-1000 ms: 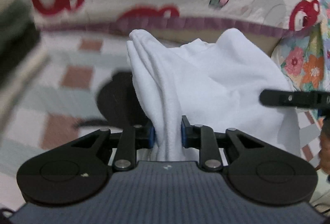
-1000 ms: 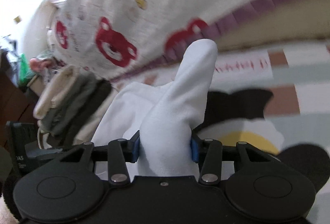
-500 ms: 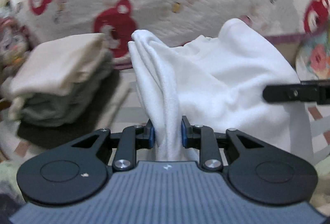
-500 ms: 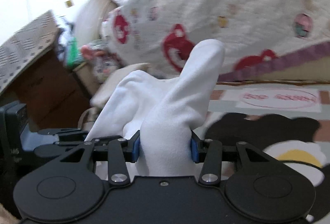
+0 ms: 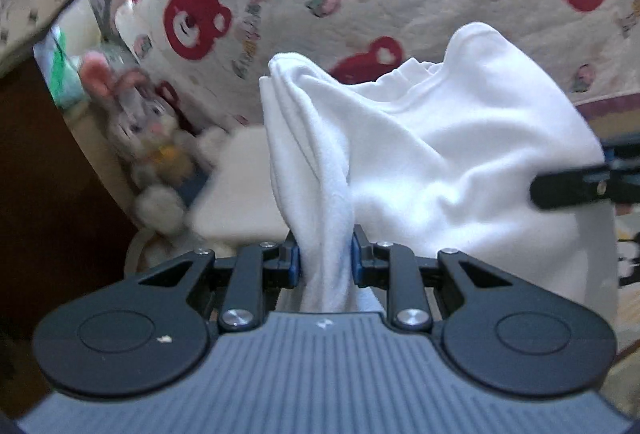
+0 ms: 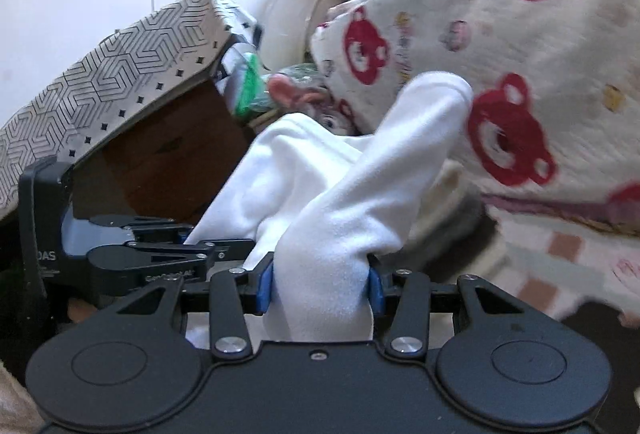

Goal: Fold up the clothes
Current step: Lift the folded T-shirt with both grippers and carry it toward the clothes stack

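A white garment [image 5: 440, 162] hangs bunched between both grippers, lifted off the surface. My left gripper [image 5: 325, 262] is shut on one gathered edge of it, which stands up in a fold above the jaws. My right gripper [image 6: 322, 284] is shut on another bunched part of the white garment [image 6: 360, 202]. The right gripper's finger [image 5: 576, 188] shows at the right edge of the left wrist view, and the left gripper [image 6: 160, 254] shows at the left of the right wrist view.
A cream quilt with red bears [image 5: 360, 2] fills the background. A stuffed rabbit [image 5: 148, 130] and a folded pale stack [image 5: 240, 186] lie at the left. A brown cabinet with a patterned top [image 6: 120, 82] stands at the left. A checked mat [image 6: 560, 254] lies below.
Both grippers have lifted and swung left with the garment: the checked mat has dropped out of view and the folded stack, the rabbit and the cabinet have come in.
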Motion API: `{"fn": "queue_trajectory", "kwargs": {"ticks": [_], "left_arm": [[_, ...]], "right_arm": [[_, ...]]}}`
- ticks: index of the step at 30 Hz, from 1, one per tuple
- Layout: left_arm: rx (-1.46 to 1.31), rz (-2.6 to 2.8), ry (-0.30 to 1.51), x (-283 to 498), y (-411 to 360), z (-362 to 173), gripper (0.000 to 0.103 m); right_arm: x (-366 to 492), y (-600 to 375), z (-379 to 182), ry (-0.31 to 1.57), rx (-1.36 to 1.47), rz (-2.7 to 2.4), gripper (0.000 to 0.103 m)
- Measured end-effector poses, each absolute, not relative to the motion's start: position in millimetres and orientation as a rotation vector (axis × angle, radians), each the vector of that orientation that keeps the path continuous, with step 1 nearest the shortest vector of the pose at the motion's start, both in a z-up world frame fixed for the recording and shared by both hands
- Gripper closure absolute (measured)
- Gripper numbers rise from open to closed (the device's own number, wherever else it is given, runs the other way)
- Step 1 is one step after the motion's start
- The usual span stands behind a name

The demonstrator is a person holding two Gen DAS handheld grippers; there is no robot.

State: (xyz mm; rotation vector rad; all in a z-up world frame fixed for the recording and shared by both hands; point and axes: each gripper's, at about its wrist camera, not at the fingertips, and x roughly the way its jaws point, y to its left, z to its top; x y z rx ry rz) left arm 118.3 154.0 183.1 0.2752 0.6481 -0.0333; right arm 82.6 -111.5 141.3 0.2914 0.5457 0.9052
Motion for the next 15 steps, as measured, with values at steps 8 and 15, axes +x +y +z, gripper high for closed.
{"fn": "queue_trajectory", "kwargs": {"ticks": [8,15], "left_arm": [[0.311,0.037,0.718,221,198,192,0.081],[0.298,0.064,0.808,322,222,145,0.079]], "right_arm": [[222,-54,175,0.575,0.511,0.978,0.054],[301,-30,96,0.628,0.661,0.915,0.054]]}}
